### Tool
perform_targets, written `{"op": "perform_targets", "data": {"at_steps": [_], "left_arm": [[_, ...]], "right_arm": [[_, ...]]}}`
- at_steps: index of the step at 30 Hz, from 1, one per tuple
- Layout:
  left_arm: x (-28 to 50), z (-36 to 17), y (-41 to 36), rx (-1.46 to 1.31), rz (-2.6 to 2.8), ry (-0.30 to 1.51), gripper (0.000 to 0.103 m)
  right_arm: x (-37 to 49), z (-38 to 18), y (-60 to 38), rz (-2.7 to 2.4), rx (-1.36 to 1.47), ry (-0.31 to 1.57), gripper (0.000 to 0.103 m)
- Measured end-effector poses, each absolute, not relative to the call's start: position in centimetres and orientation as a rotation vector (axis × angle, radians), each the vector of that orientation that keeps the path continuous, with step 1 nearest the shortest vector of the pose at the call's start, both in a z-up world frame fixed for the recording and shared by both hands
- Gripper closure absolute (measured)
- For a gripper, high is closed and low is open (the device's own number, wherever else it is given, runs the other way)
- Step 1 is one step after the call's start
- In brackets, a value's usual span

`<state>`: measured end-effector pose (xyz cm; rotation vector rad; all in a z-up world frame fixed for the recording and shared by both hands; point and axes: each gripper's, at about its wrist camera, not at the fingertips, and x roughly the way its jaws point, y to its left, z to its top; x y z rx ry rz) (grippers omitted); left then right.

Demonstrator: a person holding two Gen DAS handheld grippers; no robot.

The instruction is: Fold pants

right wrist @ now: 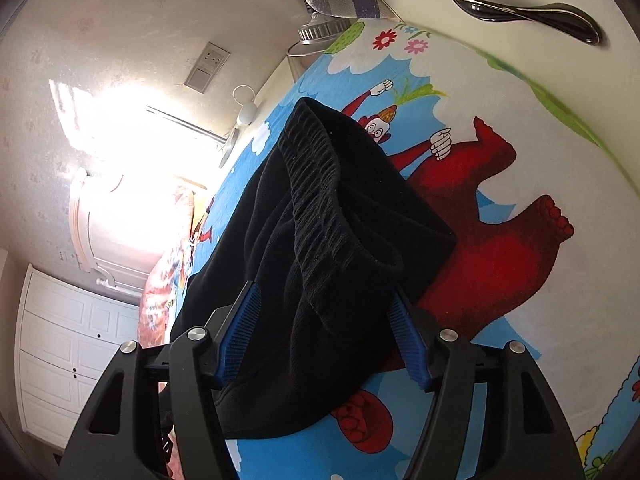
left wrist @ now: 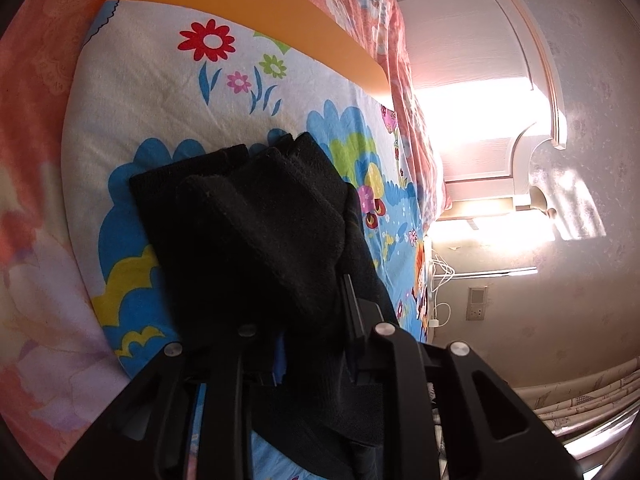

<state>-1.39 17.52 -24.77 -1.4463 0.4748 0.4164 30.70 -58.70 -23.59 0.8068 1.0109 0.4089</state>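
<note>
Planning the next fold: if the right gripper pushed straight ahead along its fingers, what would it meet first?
The black pants themselves: their bunched waistband already sits between the right gripper fingers. Beyond lies the cartoon bedsheet, though depth is unclear.
</note>
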Motion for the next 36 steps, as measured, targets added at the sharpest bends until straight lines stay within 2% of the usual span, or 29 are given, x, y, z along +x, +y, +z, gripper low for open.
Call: {"op": "perform_targets", "data": {"at_steps": [2, 4, 6, 7, 8, 10, 12, 18, 20, 24, 27, 30, 31, 32, 33, 34, 36], "left_arm": [[-1.5, -25.3, 17.3, -1.461, 0.383, 0.472, 0.078], [-1.5, -25.5, 16.8, -1.448, 0.356, 0.473, 0.075], [-1.3, -25.5, 16.6, -1.430, 0.335, 0.472, 0.075], [-1.1, -25.3, 16.6, -1.416, 0.335, 0.483, 0.076], [-0.8, -25.2, 16.7, -1.407, 0.339, 0.495, 0.078], [0.1, -24.5, 17.0, -1.380, 0.348, 0.521, 0.090], [1.0, -23.0, 17.6, -1.329, 0.382, 0.551, 0.094], [0.6, -15.1, 17.5, -1.204, 0.386, 0.487, 0.095], [-0.3, -15.9, 17.1, -1.197, 0.380, 0.508, 0.095], [-2.0, -22.5, 17.5, -1.282, 0.376, 0.609, 0.095], [-2.6, -25.4, 17.5, -1.315, 0.374, 0.624, 0.094], [-2.3, -25.6, 17.8, -1.334, 0.367, 0.623, 0.085], [-2.1, -25.3, 17.9, -1.337, 0.360, 0.629, 0.079], [-1.8, -24.9, 18.0, -1.327, 0.358, 0.634, 0.078], [-1.2, -24.4, 18.1, -1.292, 0.369, 0.656, 0.080], [-0.3, -23.8, 18.1, -1.242, 0.389, 0.694, 0.091], [1.5, -22.0, 18.6, -1.184, 0.408, 0.736, 0.093]], "right_arm": [[30.8, -23.9, -59.0, 0.415, 0.832, 0.995, 0.040], [30.8, -23.9, -59.1, 0.407, 0.821, 0.982, 0.046], [31.0, -23.5, -58.7, 0.379, 0.750, 0.987, 0.065], [31.1, -23.2, -58.4, 0.379, 0.719, 0.989, 0.068], [31.3, -22.8, -58.1, 0.380, 0.691, 0.995, 0.071], [31.8, -21.9, -57.7, 0.373, 0.646, 0.999, 0.078], [32.6, -20.3, -57.9, 0.397, 0.652, 0.985, 0.086], [33.7, -13.4, -58.4, 0.431, 0.603, 0.890, 0.088], [34.0, -14.7, -58.8, 0.383, 0.569, 0.922, 0.088], [33.9, -20.3, -58.9, 0.351, 0.525, 1.046, 0.088], [33.2, -22.0, -59.2, 0.338, 0.515, 1.053, 0.088], [32.8, -21.9, -58.9, 0.342, 0.475, 1.039, 0.087], [32.7, -21.9, -58.6, 0.339, 0.457, 1.038, 0.087], [32.8, -21.9, -58.5, 0.338, 0.448, 1.038, 0.087], [32.8, -21.9, -58.4, 0.336, 0.446, 1.041, 0.087], [32.9, -22.0, -58.4, 0.335, 0.446, 1.044, 0.087], [33.0, -21.7, -58.4, 0.335, 0.457, 1.038, 0.087]]}}
